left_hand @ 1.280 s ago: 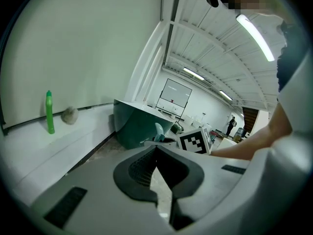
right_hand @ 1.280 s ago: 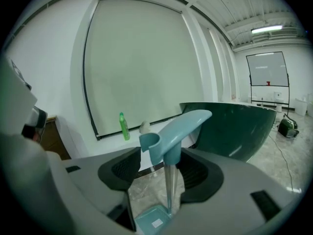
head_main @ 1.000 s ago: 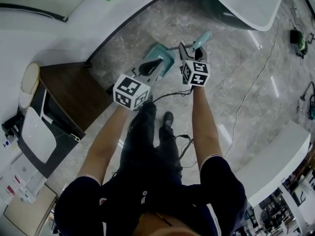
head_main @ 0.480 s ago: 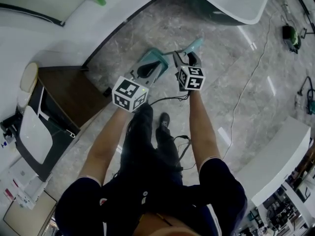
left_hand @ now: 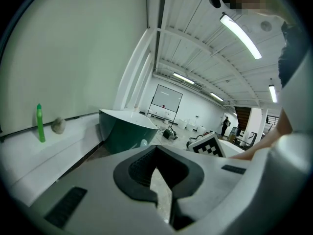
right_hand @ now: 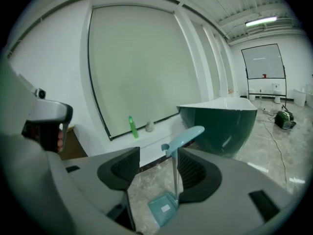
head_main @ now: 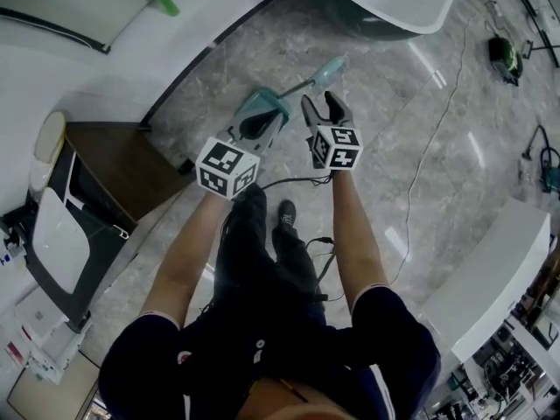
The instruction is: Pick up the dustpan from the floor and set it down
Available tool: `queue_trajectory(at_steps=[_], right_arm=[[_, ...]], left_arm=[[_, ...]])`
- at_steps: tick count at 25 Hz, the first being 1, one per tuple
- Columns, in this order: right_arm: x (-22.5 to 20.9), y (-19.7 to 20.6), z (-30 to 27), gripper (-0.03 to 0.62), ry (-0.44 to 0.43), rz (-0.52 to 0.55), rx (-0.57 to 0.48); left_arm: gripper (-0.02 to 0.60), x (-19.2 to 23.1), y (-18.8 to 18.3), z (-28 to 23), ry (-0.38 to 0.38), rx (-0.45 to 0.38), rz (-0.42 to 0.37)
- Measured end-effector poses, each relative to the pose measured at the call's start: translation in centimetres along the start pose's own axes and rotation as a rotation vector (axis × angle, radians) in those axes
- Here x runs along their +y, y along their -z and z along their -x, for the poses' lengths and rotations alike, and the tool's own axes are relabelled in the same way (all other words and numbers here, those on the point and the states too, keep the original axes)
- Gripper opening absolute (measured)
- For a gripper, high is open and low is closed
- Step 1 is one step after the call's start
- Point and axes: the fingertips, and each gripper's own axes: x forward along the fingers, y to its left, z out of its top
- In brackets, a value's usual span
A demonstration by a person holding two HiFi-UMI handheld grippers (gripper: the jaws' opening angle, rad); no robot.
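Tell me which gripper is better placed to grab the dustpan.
Right gripper: its jaws stand apart, with the dustpan handle lined up beyond them. The left gripper is shut, with the handle off its line.

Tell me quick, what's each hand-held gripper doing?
Left hand-held gripper: shut, empty.
Right hand-held gripper: open, dustpan not held.

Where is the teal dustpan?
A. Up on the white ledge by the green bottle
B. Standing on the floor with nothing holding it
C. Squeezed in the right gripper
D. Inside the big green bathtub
B: the dustpan stands on the marble floor with its handle upright, and the right gripper has its jaws apart, clear of it.
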Motion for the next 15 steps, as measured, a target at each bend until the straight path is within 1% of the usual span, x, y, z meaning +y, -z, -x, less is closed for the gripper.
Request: queue_trajectory(at_steps=[4,5,9,10,11,15], right_arm=[[2.2,-4.3,4.3,0.240,-0.050,0.010,-0.104],[2.7,-5.4,5.4,0.196,-0.054,0.015,-0.130],[4.5,-9.3,9.8,0.058,-0.053,0.064,-0.223],[4.9,-10.2,10.8,0.026,-0.051,0.075,-0.242],[5.4,-11.0,11.9,0.008,-0.052,0.082,-0.256],[7.5,-13.7,15.6,0.006,-0.099,0.109,-0.309]], left_arm=[[0.012,-2.1,-1.7,0.7,0.007,-0.029,-0.018],[0.012,-2.7,-2.3,0.9,0.009,-0.038,-0.023],[0.012,-5.0,-4.4,2.2,0.011,-0.076,-0.040],[0.012,-5.6,-5.0,2.6,0.010,-0.084,-0.045],[0.012,-6.1,-5.5,3.0,0.008,-0.091,-0.049],[0.012,-8.5,-7.4,4.8,0.002,-0.121,-0.065]])
